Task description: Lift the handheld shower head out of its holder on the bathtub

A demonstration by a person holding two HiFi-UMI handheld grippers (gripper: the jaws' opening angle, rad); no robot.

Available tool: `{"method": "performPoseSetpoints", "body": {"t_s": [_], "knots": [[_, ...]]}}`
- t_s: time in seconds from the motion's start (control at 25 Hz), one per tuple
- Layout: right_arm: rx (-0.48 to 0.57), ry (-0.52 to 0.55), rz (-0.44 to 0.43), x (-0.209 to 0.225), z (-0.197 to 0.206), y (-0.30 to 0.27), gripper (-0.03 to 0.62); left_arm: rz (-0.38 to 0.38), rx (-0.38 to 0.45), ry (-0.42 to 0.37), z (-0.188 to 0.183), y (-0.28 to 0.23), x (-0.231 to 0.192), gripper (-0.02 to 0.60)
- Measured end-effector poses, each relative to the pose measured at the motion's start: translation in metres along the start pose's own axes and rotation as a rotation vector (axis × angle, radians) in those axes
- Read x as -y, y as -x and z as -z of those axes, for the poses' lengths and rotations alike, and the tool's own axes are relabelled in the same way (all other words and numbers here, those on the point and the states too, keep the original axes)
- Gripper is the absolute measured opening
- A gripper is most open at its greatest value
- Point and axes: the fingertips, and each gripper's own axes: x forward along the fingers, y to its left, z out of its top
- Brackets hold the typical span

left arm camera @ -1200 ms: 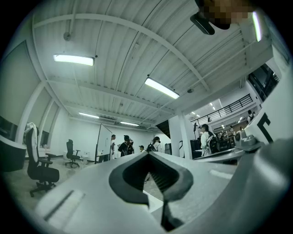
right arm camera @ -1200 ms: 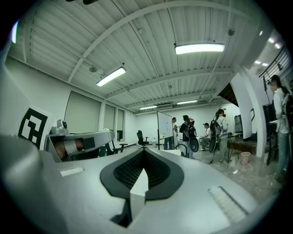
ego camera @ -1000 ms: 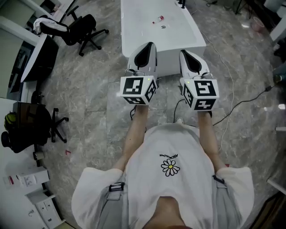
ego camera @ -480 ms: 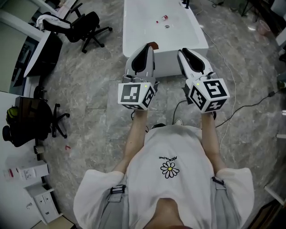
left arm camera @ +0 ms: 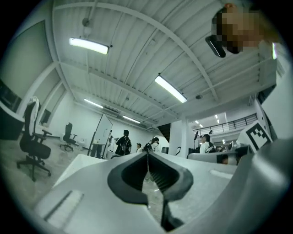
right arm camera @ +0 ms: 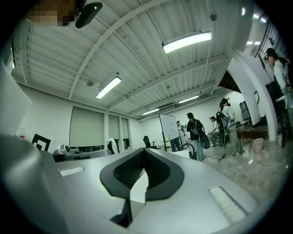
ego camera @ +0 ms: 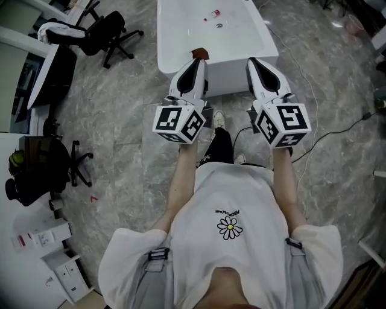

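Our left tool [ego camera: 198,61] has its jaws pressed together with nothing between them. The right tool [ego camera: 253,61] is the same, fully narrow and empty. We hold both side by side, pointing forward, their tips just over the near end of the one white bathtub [ego camera: 226,81].

The tub's long axis runs straight ahead of the tools, away from us. No view shows us the shower head or its holder. We judge they sit toward the tub's far end, ahead of both tools and past what the head view takes in. So the coming move is a reach forward along the tub, and we cannot tell which hand is nearer.

We count two tools, one tub and two small things lying inside it: a red piece [ego camera: 211,13] and a round one [ego camera: 219,25].
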Motion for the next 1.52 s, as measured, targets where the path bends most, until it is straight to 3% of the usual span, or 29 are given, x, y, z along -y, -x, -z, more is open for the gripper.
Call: {"method": "performPoseSetpoints", "body": {"t_s": [0.16, 0.24, 0.44, 0.52, 0.88, 1.16, 1.52], "knots": [[-0.038, 0.019, 0.066, 0.027, 0.012, -0.027, 0.023, 0.059, 0.020, 0.052, 0.014, -0.035, -0.015, 0.006], [-0.049, 0.036, 0.087, 0.044, 0.014, -0.049, 0.023, 0.087, 0.035, 0.076, 0.018, -0.061, -0.028, 0.040], [-0.045, 0.033, 0.103, 0.097, 0.013, -0.121, 0.023, 0.121, 0.038, 0.121, 0.034, -0.145, -0.075, 0.040], [-0.054, 0.039, 0.108, 0.119, 0.008, -0.163, 0.023, 0.118, 0.035, 0.143, 0.033, -0.184, -0.101, 0.010], [-0.079, 0.093, 0.199, 0.204, -0.010, -0.329, 0.023, 0.069, 0.010, 0.060, 0.033, -0.334, -0.224, 0.002], [-0.102, 0.070, 0.266, 0.267, -0.006, -0.373, 0.023, 0.053, -0.009, 0.032, 0.044, -0.400, -0.248, 0.002], [-0.128, 0.033, 0.240, 0.339, 0.011, -0.438, 0.023, 0.002, -0.003, 0.038, 0.051, -0.459, -0.272, 0.002]]}}
